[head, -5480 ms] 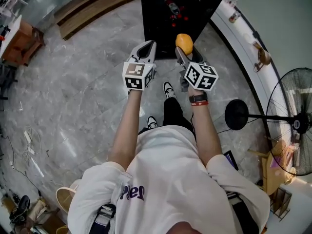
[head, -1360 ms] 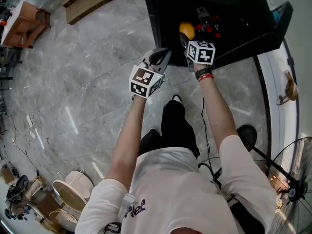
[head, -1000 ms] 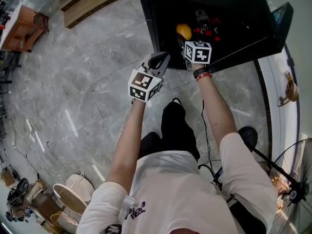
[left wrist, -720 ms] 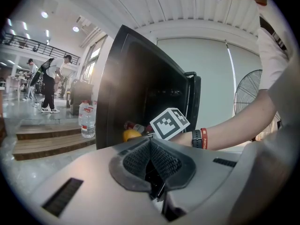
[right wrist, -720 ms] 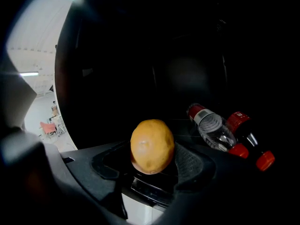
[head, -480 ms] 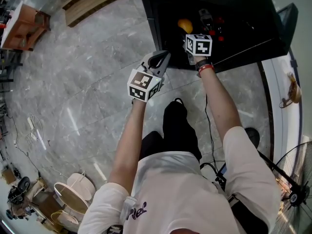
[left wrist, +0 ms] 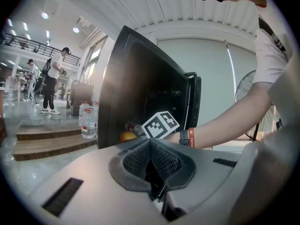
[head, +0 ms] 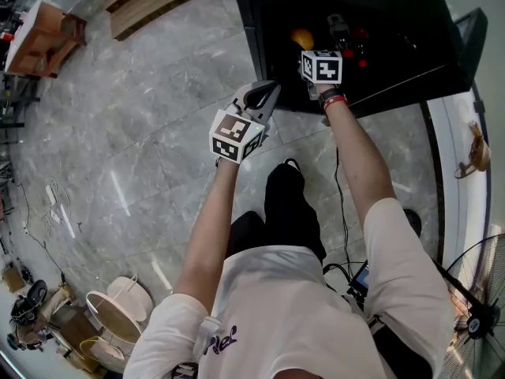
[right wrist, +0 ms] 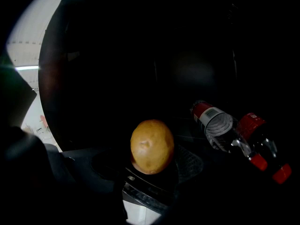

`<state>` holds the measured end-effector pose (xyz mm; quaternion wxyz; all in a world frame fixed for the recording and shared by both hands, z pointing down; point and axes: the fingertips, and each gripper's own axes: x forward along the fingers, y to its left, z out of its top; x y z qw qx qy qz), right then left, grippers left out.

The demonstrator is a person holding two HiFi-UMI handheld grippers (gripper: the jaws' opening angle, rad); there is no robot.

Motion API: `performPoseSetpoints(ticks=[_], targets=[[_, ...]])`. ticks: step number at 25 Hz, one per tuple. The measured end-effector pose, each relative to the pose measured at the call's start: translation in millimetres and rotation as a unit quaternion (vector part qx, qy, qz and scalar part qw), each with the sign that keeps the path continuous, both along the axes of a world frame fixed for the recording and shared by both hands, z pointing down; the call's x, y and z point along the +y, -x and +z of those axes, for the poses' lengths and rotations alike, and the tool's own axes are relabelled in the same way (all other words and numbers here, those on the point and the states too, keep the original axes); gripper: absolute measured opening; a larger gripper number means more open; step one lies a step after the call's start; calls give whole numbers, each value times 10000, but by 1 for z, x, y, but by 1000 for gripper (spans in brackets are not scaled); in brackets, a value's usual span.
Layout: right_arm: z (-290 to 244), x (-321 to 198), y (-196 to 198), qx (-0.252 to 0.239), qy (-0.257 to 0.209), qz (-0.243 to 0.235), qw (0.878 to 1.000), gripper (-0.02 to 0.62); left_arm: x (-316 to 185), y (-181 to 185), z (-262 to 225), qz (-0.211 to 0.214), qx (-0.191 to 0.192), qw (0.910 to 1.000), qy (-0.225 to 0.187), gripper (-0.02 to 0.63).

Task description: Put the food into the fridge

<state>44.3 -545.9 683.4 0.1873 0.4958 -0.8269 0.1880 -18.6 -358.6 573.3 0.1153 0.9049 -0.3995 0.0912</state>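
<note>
Tan, smooth and oval, one potato [right wrist: 151,146] sits clamped in our right gripper [right wrist: 153,168] near two red-capped bottles [right wrist: 216,125] in the black fridge [head: 394,46], while our left gripper [left wrist: 151,165] is closed on nothing.

Left gripper [head: 265,95] fingers pressed together, arm bent, right gripper [head: 306,47] gripping, arm outstretched
</note>
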Motion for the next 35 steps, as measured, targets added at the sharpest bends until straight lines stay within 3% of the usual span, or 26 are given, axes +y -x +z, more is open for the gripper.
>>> performPoseSetpoints(ticks=[12, 22, 35], targets=[[-9, -2, 3, 264, 12, -10, 9997, 325, 8, -1, -2, 10, 6, 10000, -4, 18], [-18, 8, 3, 269, -98, -46, 9996, 394, 15, 6, -12, -33, 57, 10000, -20, 18], [-40, 45, -20, 257, 6, 228, 9994, 393, 36, 7, -35, -60, 137, 9999, 18, 18]])
